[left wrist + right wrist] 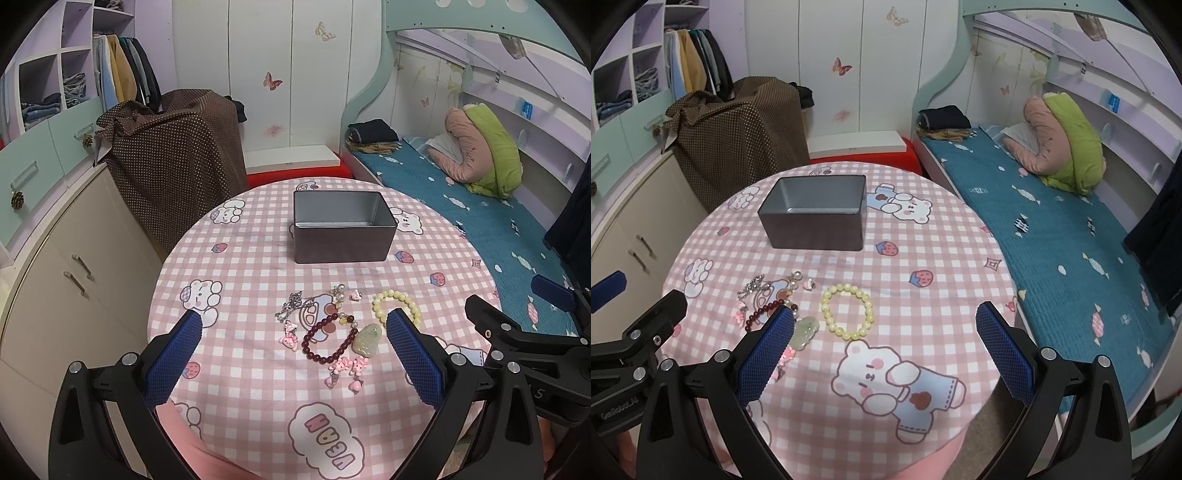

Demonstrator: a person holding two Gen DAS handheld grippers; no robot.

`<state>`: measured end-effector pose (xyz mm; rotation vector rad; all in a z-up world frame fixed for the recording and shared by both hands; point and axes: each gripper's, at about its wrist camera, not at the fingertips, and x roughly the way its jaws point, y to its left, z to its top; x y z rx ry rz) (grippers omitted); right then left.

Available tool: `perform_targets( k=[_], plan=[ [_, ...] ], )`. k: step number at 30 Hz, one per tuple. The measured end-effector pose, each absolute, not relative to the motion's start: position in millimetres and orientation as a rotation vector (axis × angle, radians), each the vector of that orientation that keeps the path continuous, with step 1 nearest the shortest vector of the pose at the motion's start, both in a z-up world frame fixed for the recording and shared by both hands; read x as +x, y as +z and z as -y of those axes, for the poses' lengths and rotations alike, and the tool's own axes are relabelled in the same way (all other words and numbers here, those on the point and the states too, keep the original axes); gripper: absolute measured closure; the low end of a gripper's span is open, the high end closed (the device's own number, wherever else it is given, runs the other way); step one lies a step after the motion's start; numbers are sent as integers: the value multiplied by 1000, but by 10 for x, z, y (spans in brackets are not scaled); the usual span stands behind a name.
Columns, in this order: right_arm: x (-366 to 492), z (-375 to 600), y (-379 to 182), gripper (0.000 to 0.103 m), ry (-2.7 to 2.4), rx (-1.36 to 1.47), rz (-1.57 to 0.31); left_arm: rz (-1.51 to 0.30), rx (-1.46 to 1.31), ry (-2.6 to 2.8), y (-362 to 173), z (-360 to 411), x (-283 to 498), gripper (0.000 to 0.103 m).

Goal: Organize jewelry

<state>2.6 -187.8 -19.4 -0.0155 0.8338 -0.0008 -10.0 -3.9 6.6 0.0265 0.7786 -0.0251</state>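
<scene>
An open grey tin box (343, 225) (816, 214) stands empty at the far side of the round table. Nearer lie a dark red bead bracelet (325, 341) (761, 312), a pale yellow bead bracelet (397, 304) (847, 312), a green jade pendant (366, 339) (805, 332), a silver chain (293, 304) (753, 286), pearl charms (340, 291) and pink charms (349, 371). My left gripper (293, 321) hangs open above the pile. My right gripper (884, 314) is open too, over the yellow bracelet. Neither holds anything.
A pink checked cloth (251, 280) (923, 258) with bear prints covers the table. A bed with a teal cover (480, 221) (1052, 229) runs along the right. Cabinets (66, 266) and a brown dotted cloth (173, 158) stand at the left.
</scene>
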Motion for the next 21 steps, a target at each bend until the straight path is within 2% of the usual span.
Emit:
perform_targets(
  k=[13, 21],
  plan=[
    [109, 1888, -341, 7, 38, 39, -882, -822, 28, -51, -97, -40, 25, 7],
    [275, 1998, -625, 7, 77, 144, -933, -886, 28, -66, -292, -131, 172, 7]
  ],
)
